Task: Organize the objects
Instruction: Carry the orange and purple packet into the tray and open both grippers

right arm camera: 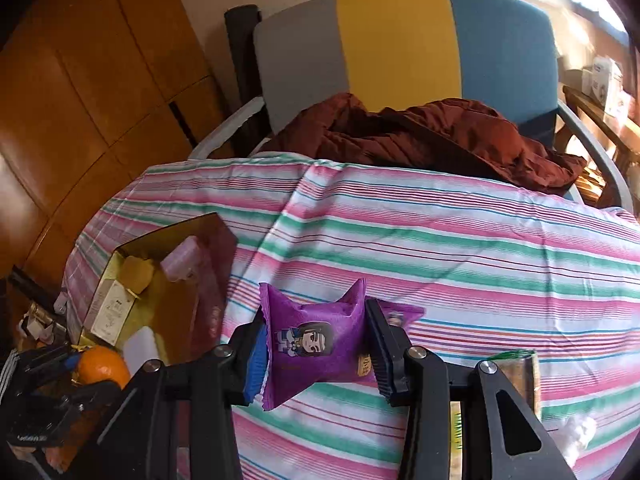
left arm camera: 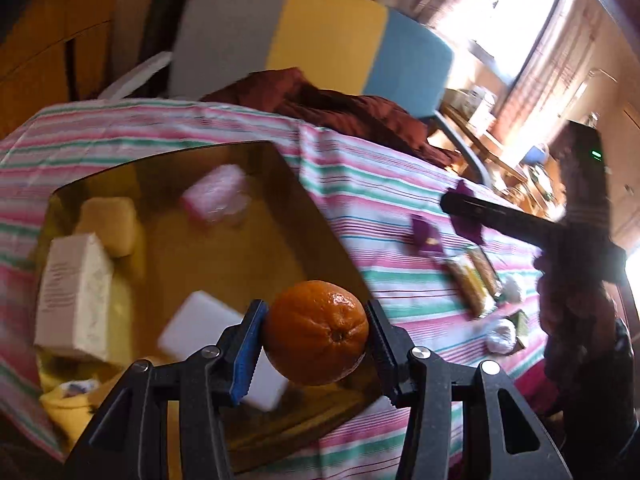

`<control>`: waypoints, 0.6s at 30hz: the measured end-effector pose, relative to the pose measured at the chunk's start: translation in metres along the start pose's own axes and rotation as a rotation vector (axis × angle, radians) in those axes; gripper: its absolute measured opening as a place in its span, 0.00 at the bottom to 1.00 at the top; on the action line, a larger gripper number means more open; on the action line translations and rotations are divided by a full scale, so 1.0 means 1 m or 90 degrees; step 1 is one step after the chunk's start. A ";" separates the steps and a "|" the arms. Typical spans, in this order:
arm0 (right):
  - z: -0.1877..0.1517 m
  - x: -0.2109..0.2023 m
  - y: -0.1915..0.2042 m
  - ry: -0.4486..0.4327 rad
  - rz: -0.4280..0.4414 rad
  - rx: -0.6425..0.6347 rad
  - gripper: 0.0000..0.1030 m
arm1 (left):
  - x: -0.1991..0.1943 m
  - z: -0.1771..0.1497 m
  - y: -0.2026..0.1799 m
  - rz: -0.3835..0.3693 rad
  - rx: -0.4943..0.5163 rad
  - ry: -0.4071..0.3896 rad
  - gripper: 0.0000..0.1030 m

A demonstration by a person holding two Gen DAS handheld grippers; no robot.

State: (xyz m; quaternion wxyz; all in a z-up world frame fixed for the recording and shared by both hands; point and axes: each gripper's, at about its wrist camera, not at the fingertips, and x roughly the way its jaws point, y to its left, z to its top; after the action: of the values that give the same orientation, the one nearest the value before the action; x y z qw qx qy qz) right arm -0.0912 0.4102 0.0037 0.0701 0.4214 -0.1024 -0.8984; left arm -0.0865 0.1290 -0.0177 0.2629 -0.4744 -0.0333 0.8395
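With the left tool point(left arm camera: 316, 334) holding the orange point(left arm camera: 316, 332) and the right tool point(right arm camera: 316, 344) holding the purple packet point(right arm camera: 316, 340), lower each gently into the gold box point(left arm camera: 304, 200).

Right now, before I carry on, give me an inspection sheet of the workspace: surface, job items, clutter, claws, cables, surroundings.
Surface: striped cloth covers the table, creased.
Job's things: orange in the left claw, above the gold box; purple snack packet in the right claw. The box already holds a pink packet, a yellow sponge, a white carton and a white block.
Clutter: second purple packet, snack bars and white wrapped pieces loose on the cloth.
Claws: left claw shut on the orange; right claw shut on the packet.
Cables: nothing seen.
Surroundings: chair with dark red garment behind the table; wooden cabinet beside it.
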 end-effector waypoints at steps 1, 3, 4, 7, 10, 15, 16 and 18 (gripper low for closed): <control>0.000 0.001 0.014 0.003 0.010 -0.011 0.43 | -0.001 -0.002 0.011 0.009 -0.014 -0.001 0.48; -0.002 0.005 0.042 0.009 0.032 -0.034 0.43 | -0.001 -0.005 0.028 0.027 -0.031 -0.001 0.48; -0.004 0.008 0.055 0.013 0.041 -0.046 0.43 | 0.000 -0.005 0.036 0.034 -0.037 0.001 0.48; -0.007 0.022 0.094 0.034 0.058 -0.080 0.43 | -0.001 -0.001 0.057 0.046 -0.055 -0.005 0.48; -0.010 0.042 0.125 0.063 0.059 -0.104 0.43 | 0.003 0.011 0.072 0.059 -0.064 -0.015 0.48; -0.008 0.075 0.159 0.098 0.023 -0.126 0.44 | 0.017 0.039 0.085 0.067 -0.078 -0.020 0.49; -0.004 0.082 0.161 0.100 0.012 -0.121 0.44 | 0.019 0.043 0.086 0.070 -0.081 -0.021 0.49; 0.002 0.090 0.163 0.091 0.005 -0.106 0.46 | 0.016 0.047 0.090 0.068 -0.094 -0.035 0.49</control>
State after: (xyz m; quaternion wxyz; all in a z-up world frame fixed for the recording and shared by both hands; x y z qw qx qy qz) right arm -0.1431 0.2329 -0.0221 0.1152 0.4766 -0.0241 -0.8712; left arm -0.1683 0.0683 -0.0314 0.1810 -0.4707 -0.0771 0.8601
